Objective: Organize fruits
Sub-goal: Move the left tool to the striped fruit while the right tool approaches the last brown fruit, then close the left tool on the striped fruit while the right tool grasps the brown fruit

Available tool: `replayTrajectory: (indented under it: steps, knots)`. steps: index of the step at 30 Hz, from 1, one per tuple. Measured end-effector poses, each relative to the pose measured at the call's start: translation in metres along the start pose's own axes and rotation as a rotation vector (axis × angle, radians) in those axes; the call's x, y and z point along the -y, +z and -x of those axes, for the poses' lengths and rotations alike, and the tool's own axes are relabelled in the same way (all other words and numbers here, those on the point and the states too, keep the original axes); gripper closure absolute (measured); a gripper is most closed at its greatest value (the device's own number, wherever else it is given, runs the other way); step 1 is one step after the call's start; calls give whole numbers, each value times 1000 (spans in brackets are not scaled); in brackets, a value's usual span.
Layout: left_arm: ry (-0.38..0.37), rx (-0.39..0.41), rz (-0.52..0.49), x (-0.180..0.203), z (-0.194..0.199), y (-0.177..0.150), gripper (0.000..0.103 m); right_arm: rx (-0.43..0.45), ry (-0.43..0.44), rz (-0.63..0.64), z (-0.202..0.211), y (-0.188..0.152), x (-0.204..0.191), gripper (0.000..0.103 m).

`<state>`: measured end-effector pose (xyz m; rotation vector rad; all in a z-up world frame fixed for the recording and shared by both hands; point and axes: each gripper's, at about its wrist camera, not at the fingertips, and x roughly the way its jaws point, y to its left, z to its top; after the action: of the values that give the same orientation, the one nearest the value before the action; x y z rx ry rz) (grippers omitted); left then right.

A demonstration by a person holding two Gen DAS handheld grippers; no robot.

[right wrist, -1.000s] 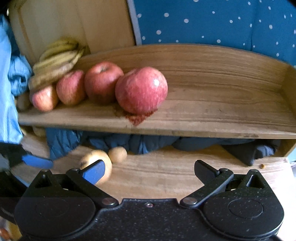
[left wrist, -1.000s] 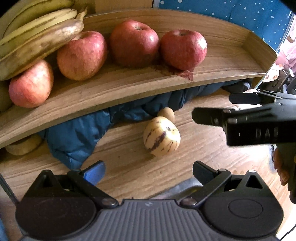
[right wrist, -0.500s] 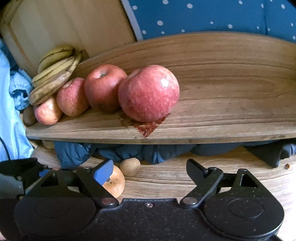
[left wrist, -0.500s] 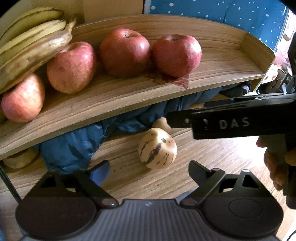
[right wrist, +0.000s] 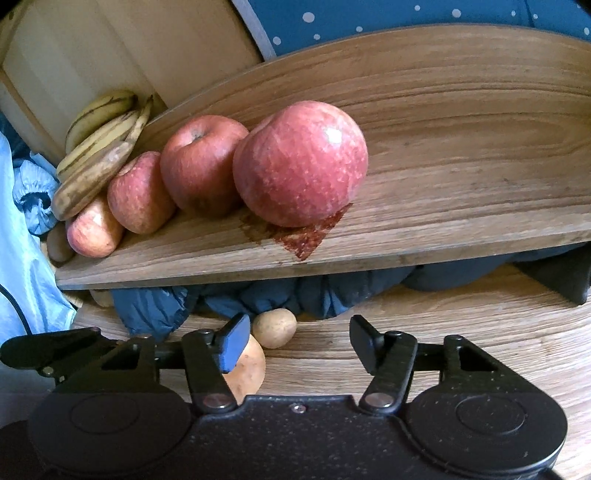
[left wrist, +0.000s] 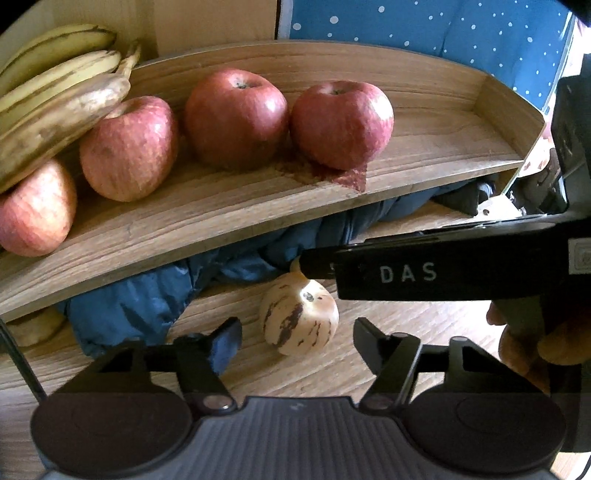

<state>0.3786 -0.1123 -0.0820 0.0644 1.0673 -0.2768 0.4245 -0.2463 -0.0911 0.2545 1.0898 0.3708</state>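
Note:
A cream, purple-striped melon (left wrist: 298,318) lies on the wooden table, just ahead of my open, empty left gripper (left wrist: 297,334). In the right wrist view it (right wrist: 245,369) sits low, behind my open right gripper's (right wrist: 295,332) left finger, next to a small brown fruit (right wrist: 275,328). The right gripper (left wrist: 436,271) crosses the left wrist view from the right, above the melon. Several red apples (left wrist: 341,123) (right wrist: 300,164) and bananas (left wrist: 55,107) (right wrist: 98,147) rest on the raised wooden tray (left wrist: 221,206) (right wrist: 443,221).
Blue cloth (left wrist: 140,299) (right wrist: 295,295) is bunched under the tray. A reddish stain (right wrist: 306,236) marks the tray by the nearest apple. Another pale fruit (left wrist: 35,326) lies under the tray's left end. A dotted blue backdrop (left wrist: 443,29) stands behind.
My left gripper has moved closer to the striped melon. The right gripper has moved left across the left view and nearer the tray; the apples loom larger.

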Motion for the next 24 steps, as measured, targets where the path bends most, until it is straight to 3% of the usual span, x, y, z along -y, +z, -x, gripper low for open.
replayTrajectory:
  steps: [10, 24]
  knots:
    - [-1, 12, 23, -7, 1, 3, 49, 4, 20, -22, -10, 3, -4, 49]
    - [26, -1, 54, -18, 7, 0, 51, -12, 26, -38, -10, 5, 2, 53]
